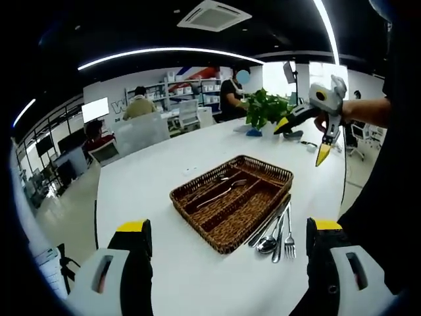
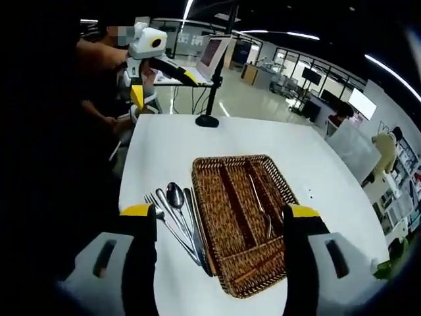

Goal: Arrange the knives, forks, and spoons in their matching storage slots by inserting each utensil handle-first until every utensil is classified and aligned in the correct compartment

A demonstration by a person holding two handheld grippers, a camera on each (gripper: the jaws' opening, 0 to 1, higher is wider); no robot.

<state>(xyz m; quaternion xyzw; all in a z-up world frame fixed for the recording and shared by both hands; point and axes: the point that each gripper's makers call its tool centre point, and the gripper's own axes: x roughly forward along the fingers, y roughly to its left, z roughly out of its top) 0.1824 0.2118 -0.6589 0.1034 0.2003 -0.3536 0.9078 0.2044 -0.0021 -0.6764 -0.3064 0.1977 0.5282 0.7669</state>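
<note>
Wicker was what I saw first: a brown woven tray (image 1: 231,203) (image 2: 245,217) with long slots sat on the white table (image 1: 151,184) (image 2: 164,148), and I took it as my landmark. Two pieces of cutlery (image 1: 222,191) (image 2: 261,201) already lay inside one of its slots, though I could not tell forks from spoons there. Just outside the tray, along one long side, lay a loose bunch: a spoon (image 1: 268,245) (image 2: 175,195), a fork (image 1: 289,245) (image 2: 152,199) and a dark-handled knife (image 1: 268,220) (image 2: 197,230), close together and pointing roughly along the tray. My left claw (image 1: 230,263) hung above the table on the near side of the tray, jaws spread wide and holding nothing. My right claw (image 2: 220,257) hovered over the tray's near end, jaws likewise spread and empty. In the left gripper view I saw the right claw (image 1: 304,135) raised high beyond the tray, held in a hand (image 1: 329,120). A green plant (image 1: 266,108) stood on the table past the tray's far end.
</note>
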